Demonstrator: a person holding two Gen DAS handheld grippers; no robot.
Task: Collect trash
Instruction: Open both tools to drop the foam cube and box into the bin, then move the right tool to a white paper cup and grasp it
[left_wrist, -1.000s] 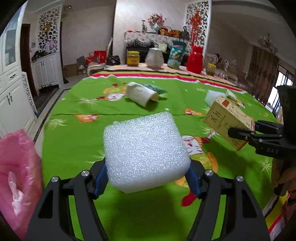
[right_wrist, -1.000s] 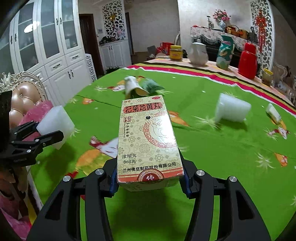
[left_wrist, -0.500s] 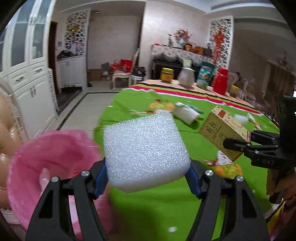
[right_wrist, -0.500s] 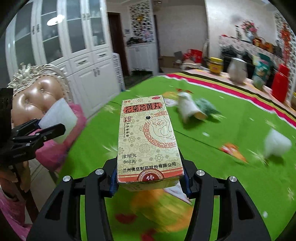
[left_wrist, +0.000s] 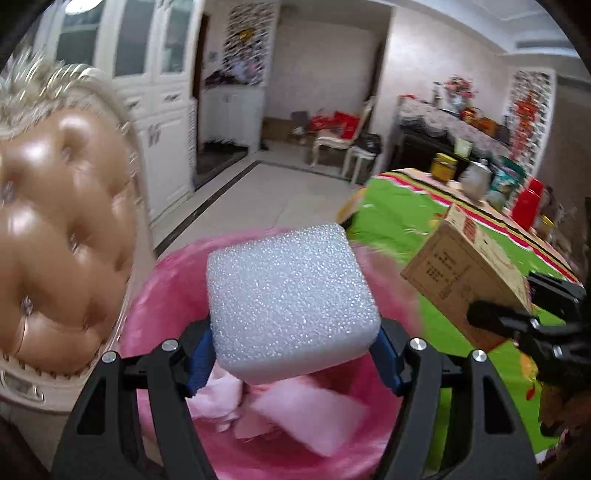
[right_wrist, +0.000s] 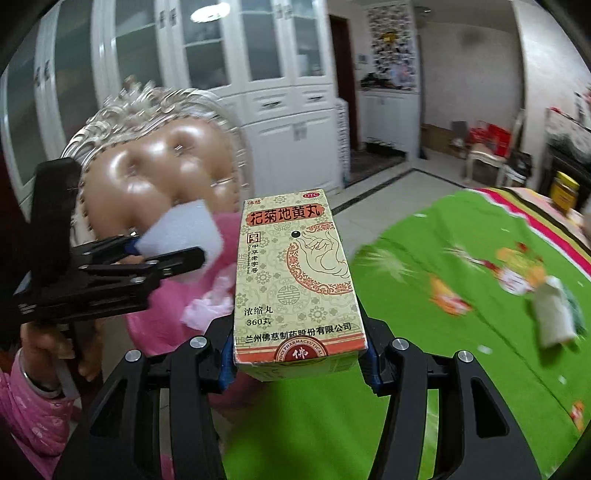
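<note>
My left claw grips a white foam block, blue pads tight on both its sides, held right above the open mouth of the pink trash bag. My right claw is clamped on a medicine box, one pad on each side near its bottom end, box standing upright over the green worktop edge.

Edges: the worktop's near corner ends just right of the bag; bare tile floor runs off behind it toward the white cabinets. A tan padded chair sits close on the bag's left, so room is tight on that side. In the left view the box in the right claw hangs near the bag's right rim, apart from the foam.

Bag contents: pale crumpled wrappers or tissue lying in the bottom; exact count unclear, at least two pieces.

Counts: one foam block, one medicine box, one bag, one chair beside it. One rolled white paper piece left lying on the worktop, blurred, with something green against it. Far end of the worktop carries a yellow jar and a red jug, among other blurred items.
</note>
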